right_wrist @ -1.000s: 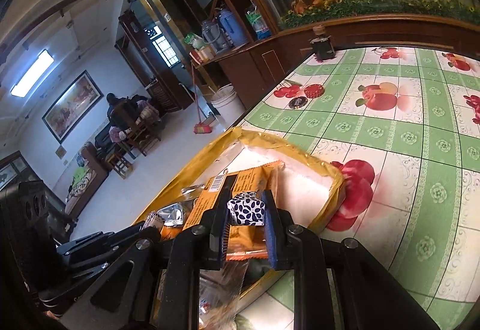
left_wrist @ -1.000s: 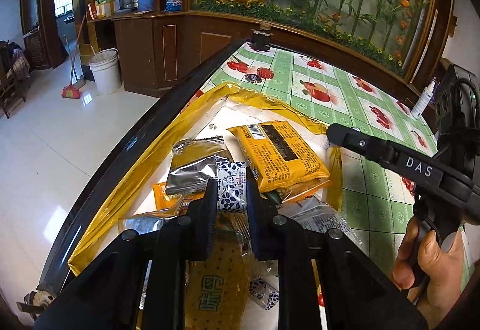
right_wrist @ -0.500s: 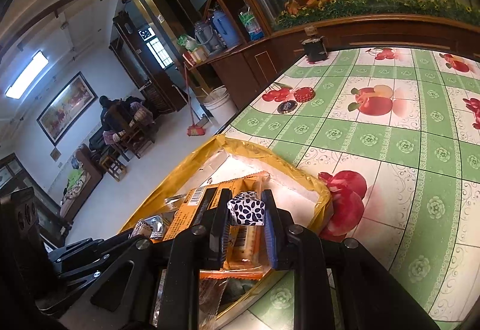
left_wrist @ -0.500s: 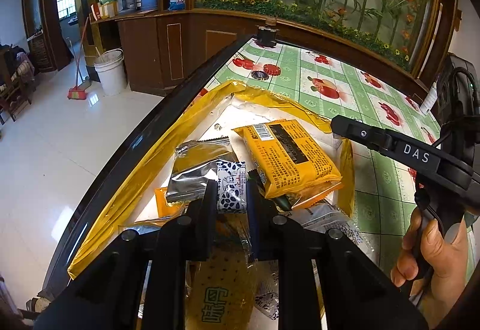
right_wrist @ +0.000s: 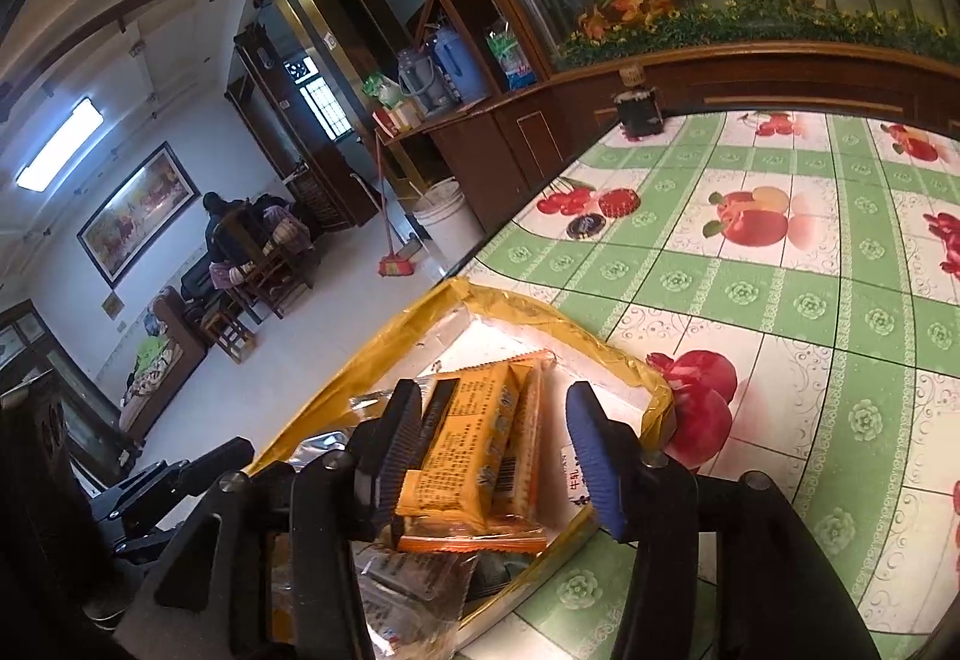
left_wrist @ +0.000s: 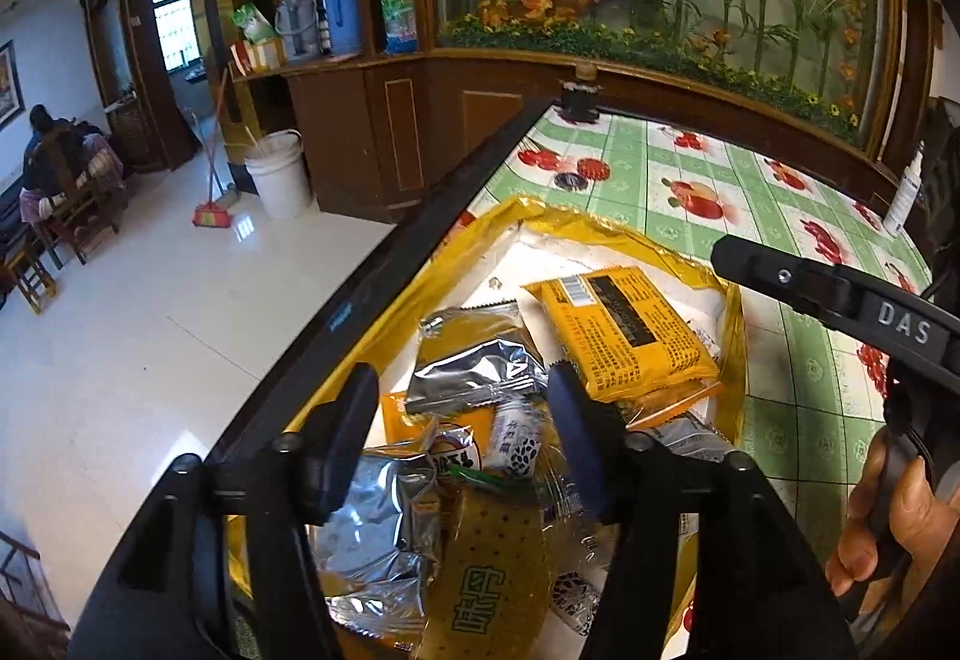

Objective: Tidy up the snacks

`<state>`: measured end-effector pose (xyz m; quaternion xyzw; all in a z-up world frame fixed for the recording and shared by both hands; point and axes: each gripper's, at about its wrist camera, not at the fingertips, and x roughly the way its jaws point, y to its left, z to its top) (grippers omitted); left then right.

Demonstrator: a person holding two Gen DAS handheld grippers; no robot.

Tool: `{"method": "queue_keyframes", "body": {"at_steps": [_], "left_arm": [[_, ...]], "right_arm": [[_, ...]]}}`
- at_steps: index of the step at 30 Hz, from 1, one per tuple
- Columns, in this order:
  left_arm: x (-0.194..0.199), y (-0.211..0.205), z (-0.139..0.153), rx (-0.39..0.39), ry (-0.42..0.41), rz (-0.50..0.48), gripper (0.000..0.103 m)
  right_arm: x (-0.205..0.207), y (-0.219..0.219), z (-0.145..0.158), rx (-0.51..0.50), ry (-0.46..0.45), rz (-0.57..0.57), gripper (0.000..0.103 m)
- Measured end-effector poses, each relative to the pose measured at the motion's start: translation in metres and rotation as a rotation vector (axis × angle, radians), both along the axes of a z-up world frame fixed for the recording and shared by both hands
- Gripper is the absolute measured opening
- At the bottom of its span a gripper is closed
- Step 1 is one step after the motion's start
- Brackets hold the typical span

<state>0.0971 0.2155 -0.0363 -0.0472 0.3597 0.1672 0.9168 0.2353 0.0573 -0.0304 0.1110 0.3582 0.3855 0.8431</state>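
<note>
A green checked tablecloth (right_wrist: 750, 294) with printed fruit is covering the table, and a white tiled floor (left_wrist: 120, 336) is shining in the left part of the left wrist view. A yellow-edged box (left_wrist: 600, 231) is sitting at the table's near corner, full of snack packets.

Only the right wrist view is showing a framed painting (right_wrist: 138, 216) at centre left. Only the left wrist view is showing a hand (left_wrist: 882, 516) at lower right, gripping the other tool.

The orange packet (left_wrist: 624, 330) is lying in the box, its long axis running from upper left to lower right. A small blue-patterned candy (left_wrist: 519, 441) is lying below it.

The left gripper (left_wrist: 465, 420) is opening over the candy, not pressing it. The right gripper (right_wrist: 498, 438) is opening too, its pads standing on both sides of the orange packet.
</note>
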Motion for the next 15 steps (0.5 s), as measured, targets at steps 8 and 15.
{"method": "queue_keyframes", "body": {"at_steps": [8, 15], "left_arm": [[-0.016, -0.001, 0.011, 0.004, -0.032, 0.048, 0.080], [-0.038, -0.007, 0.017, -0.009, -0.049, 0.076, 0.083]], "right_arm": [[-0.029, -0.007, 0.021, -0.029, -0.062, 0.009, 0.080], [-0.068, -0.015, 0.032, -0.099, -0.143, 0.034, 0.089]]}}
